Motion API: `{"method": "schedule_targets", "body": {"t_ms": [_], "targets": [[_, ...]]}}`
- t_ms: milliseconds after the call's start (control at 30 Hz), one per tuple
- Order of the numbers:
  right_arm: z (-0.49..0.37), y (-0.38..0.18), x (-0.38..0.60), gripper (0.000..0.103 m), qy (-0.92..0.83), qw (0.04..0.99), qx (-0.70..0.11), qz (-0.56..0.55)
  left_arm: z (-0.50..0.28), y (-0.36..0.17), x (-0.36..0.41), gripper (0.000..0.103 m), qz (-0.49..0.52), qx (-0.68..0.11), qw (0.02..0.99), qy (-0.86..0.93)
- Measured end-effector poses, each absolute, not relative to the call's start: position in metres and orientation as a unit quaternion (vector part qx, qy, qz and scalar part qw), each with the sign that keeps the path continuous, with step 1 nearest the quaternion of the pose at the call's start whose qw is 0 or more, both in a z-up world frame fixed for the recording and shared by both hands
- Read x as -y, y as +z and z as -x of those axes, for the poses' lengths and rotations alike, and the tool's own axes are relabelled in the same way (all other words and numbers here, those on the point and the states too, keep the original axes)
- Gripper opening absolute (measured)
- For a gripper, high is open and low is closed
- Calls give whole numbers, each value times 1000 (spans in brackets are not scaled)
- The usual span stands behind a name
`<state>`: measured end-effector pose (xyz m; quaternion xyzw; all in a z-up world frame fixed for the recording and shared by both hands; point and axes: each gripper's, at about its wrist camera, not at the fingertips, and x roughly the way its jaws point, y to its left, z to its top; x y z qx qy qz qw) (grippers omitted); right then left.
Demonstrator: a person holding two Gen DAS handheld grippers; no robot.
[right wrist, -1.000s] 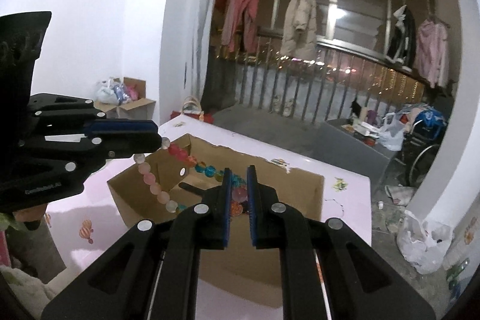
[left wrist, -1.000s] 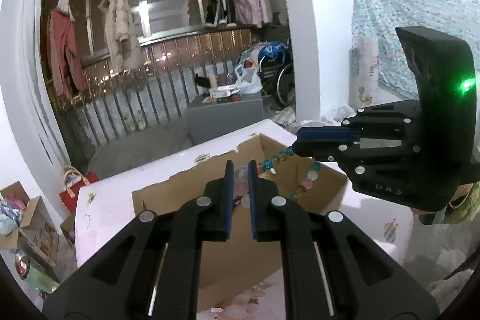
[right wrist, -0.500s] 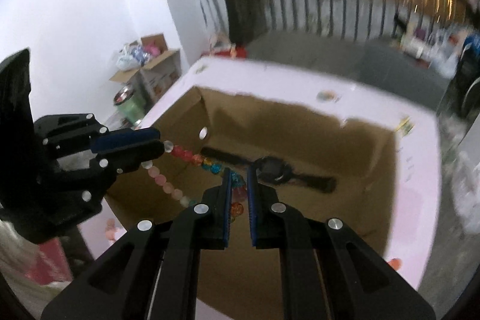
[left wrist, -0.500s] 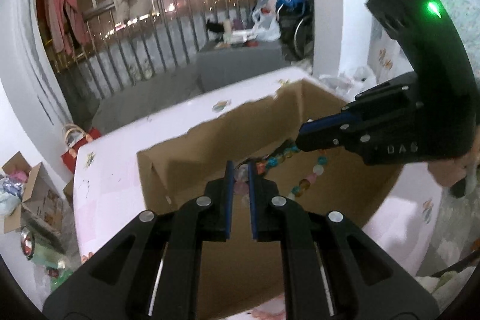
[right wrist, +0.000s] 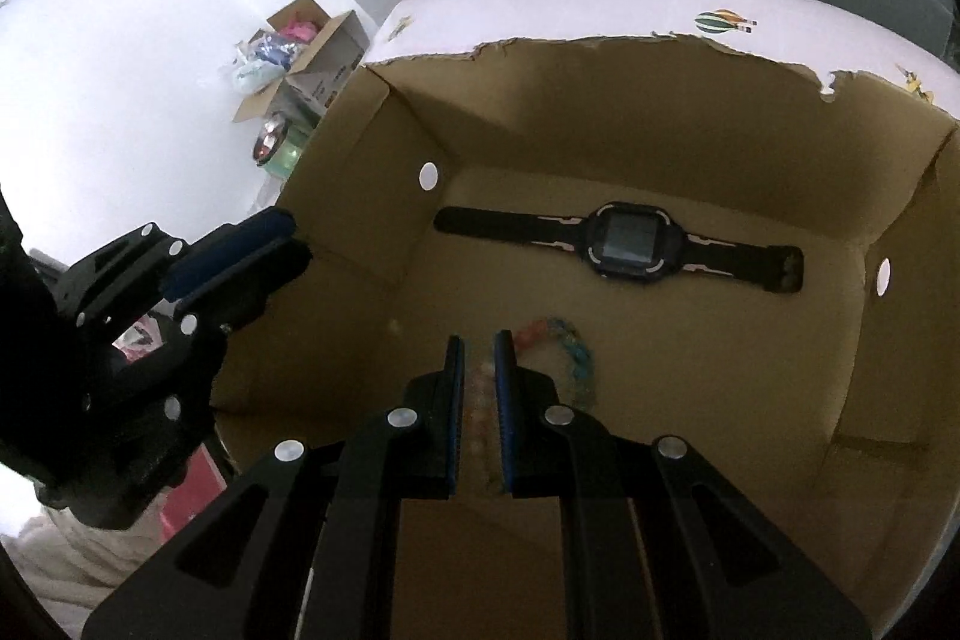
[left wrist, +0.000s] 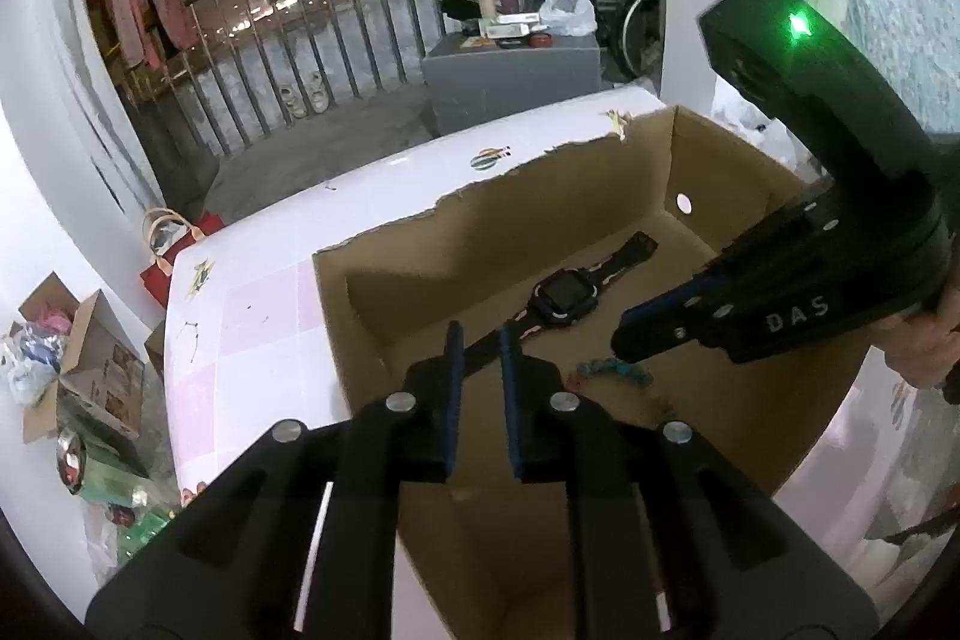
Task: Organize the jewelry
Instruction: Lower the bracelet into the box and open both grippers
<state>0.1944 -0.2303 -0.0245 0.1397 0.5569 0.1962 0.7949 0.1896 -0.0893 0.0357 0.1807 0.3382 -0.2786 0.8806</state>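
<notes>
The left tongs (left wrist: 480,334) have just been easing apart, nothing between them, while the right tongs (right wrist: 478,340) pinch the bracelet (right wrist: 579,364), which trails onto the box (right wrist: 660,100) floor under their tips: light, limp, slippery, probably best pinched across its beads.

The box (right wrist: 690,148) is matt brown cardboard with a torn, ragged rim. The watch (right wrist: 630,244) has a glossy screen and matt black strap. The tabletop (left wrist: 252,316) looks smooth, slightly glossy.
</notes>
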Motion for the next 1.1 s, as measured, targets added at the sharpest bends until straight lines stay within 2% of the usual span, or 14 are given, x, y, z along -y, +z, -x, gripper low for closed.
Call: {"method": "schedule_targets", "body": {"t_ms": [333, 433, 567, 800, 933, 1100], "targets": [[-172, 8, 252, 12, 169, 833, -510, -131, -163, 55, 72, 23, -134, -301, 901, -282], [-159, 19, 258, 18, 163, 847, -490, -126, -152, 59, 65, 27, -122, -290, 906, -283], [-127, 38, 267, 23, 151, 875, -444, -119, -128, 64, 50, 31, -96, -273, 913, -287], [-49, 62, 272, 23, 159, 921, -346, -85, -85, 67, 24, 37, -51, -247, 919, -303], [-12, 51, 265, 23, 182, 927, -318, -79, -63, 54, 17, 42, -37, -245, 916, -317], [-5, 15, 248, 23, 184, 916, -349, -73, -49, 23, 20, 42, -43, -274, 905, -323]]}}
